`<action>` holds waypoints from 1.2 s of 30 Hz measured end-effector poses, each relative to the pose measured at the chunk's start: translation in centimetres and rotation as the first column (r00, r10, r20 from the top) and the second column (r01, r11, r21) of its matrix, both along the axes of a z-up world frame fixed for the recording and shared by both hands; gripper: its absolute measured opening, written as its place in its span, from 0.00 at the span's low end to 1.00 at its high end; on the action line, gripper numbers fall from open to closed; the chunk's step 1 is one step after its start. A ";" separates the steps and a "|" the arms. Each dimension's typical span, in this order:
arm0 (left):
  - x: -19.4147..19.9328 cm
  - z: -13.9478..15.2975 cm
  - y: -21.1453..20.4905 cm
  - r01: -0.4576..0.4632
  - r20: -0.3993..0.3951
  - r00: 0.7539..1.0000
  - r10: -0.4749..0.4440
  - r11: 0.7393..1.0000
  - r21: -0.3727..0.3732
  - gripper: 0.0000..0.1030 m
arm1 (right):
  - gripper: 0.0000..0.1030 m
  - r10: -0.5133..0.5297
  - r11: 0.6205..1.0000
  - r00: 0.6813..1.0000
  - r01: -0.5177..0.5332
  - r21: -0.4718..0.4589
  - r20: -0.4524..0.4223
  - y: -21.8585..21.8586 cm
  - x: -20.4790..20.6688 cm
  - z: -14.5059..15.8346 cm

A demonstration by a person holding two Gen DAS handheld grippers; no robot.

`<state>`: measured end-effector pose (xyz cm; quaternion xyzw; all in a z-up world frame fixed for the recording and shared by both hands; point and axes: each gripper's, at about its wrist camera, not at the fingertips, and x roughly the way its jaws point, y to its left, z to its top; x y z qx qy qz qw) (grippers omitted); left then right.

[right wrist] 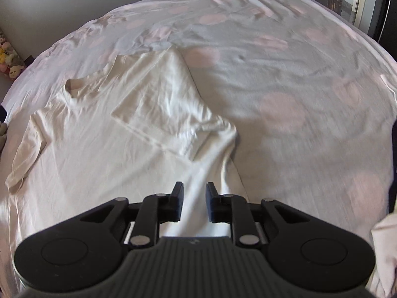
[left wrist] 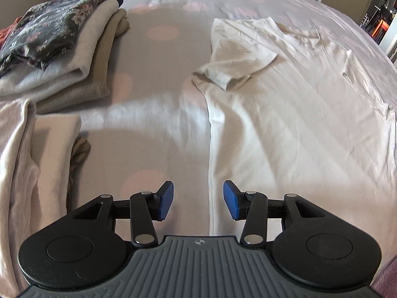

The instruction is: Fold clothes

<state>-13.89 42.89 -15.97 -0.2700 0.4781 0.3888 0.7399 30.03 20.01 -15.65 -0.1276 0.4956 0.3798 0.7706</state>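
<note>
A white T-shirt [left wrist: 285, 124] lies flat on the bed, collar at the far end. Its left sleeve [left wrist: 235, 57] is folded in over the chest. In the right wrist view the same shirt [right wrist: 99, 149] has its right sleeve [right wrist: 163, 104] folded inward, and a ridge of cloth runs from it down toward me. My left gripper [left wrist: 198, 201] is open, blue pads wide apart, hovering over the shirt's left side edge. My right gripper [right wrist: 194, 202] hangs over the shirt's lower right part with a narrow gap between its jaws. White cloth shows through the gap, and the pads do not visibly press on it.
A stack of folded clothes [left wrist: 62, 49], topped by a dark floral garment [left wrist: 49, 27], sits at the far left on the spotted bedsheet [left wrist: 153, 99]. More pale clothes [left wrist: 19, 161] lie at the near left. Plush toys [right wrist: 10, 62] line the wall. A doorway [left wrist: 379, 19] is at the far right.
</note>
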 end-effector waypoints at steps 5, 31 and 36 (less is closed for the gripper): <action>-1.7 -0.8 -2.6 -0.060 -0.051 0.997 0.054 0.992 -0.107 0.42 | 0.39 0.004 0.997 1.000 -0.005 -0.071 -0.005 -6.6 -2.3 -0.3; -0.5 -3.7 -9.1 0.097 -0.179 0.977 -0.114 0.990 -0.102 0.01 | 0.06 0.051 0.980 0.997 -0.061 -0.187 -0.059 -17.2 -9.2 -5.0; -1.9 -1.8 -8.3 0.031 -0.042 0.999 -0.034 0.997 -0.076 0.01 | 0.04 -0.022 0.997 0.996 0.016 -0.076 -0.084 -18.5 -8.4 -3.6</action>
